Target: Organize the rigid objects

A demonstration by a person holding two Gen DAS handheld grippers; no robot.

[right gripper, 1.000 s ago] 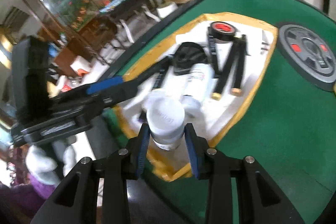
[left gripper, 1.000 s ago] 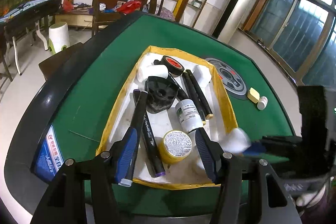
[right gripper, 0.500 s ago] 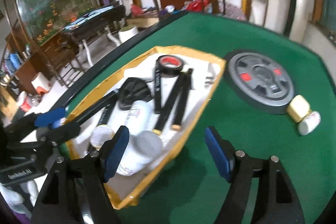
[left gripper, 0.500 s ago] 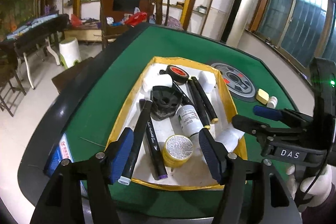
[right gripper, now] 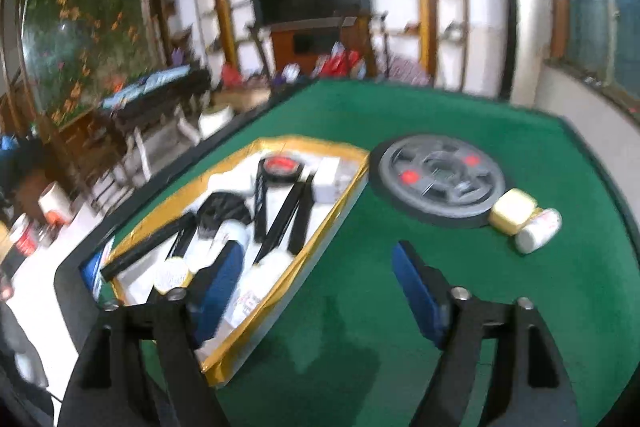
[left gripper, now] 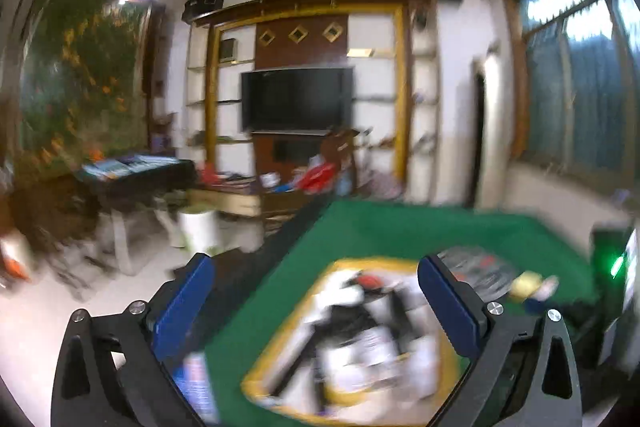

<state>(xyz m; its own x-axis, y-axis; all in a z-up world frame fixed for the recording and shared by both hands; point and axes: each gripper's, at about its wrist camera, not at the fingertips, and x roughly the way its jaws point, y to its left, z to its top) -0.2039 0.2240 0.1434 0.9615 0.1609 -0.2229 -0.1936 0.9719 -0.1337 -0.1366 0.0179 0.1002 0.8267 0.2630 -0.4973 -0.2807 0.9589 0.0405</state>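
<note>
Left wrist: the left gripper [left gripper: 316,301] has just opened its jaws wide, nothing between them; the tray [left gripper: 448,351] below looks full.

Right wrist: the right gripper [right gripper: 316,281], jaws just opened, holds nothing. On the tabletop [right gripper: 420,123], a weight plate [right gripper: 440,179], block [right gripper: 514,211] and bottle [right gripper: 538,230] remain outside.

No legible text anywhere.

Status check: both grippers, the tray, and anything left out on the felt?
Both hand-held grippers, left and right, have just been opening, nothing between jaws. Tray loaded. Small yellow block and white bottle outside it, beside weight plate.
</note>
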